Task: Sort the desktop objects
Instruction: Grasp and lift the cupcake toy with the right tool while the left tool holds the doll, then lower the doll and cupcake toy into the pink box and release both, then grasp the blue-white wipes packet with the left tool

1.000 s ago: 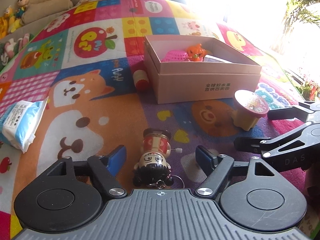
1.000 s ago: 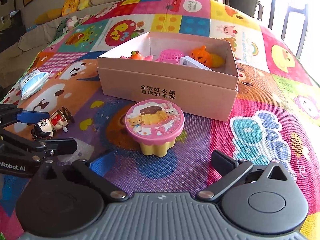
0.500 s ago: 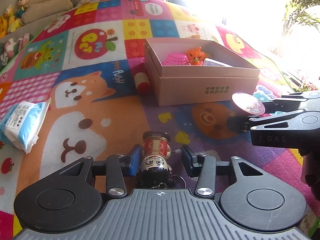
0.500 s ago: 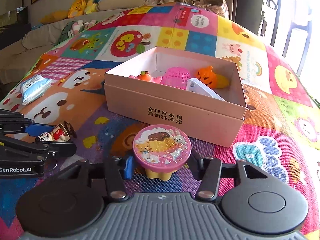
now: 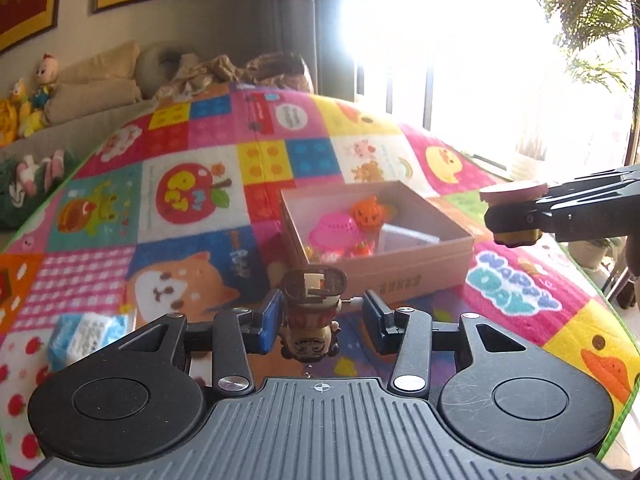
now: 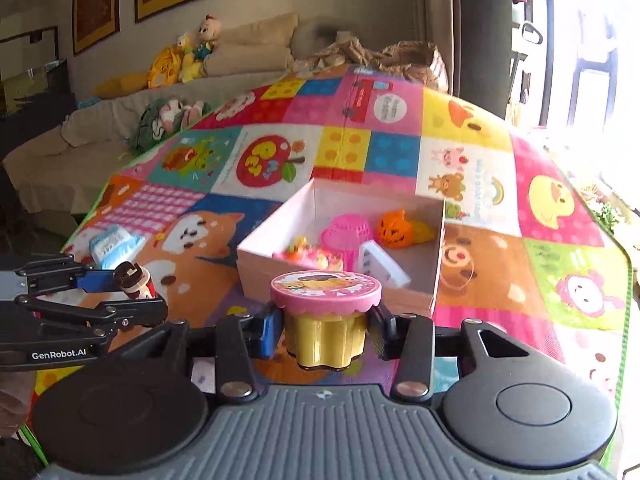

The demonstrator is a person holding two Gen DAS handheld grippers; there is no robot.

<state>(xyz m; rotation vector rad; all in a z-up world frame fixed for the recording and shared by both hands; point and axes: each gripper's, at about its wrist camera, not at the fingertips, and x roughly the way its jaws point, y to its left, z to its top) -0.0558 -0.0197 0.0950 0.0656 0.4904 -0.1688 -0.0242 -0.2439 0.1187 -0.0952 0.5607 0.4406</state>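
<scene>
The left gripper (image 5: 320, 320) is clamped tight on a small glossy wind-up figurine (image 5: 313, 316), held clear above the patchwork play mat (image 5: 192, 200). The right gripper (image 6: 326, 326) is closing on the fluted yellow body of a pudding-shaped toy (image 6: 325, 312) with a flat pink lid, pads pressing its sides. Both hang just short of the open pink cardboard box (image 6: 256, 264).

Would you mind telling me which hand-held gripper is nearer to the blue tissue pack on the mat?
Left. The left hand-held gripper hangs just right of the tissue pack; the right hand-held gripper is farther right, by the box.
</scene>
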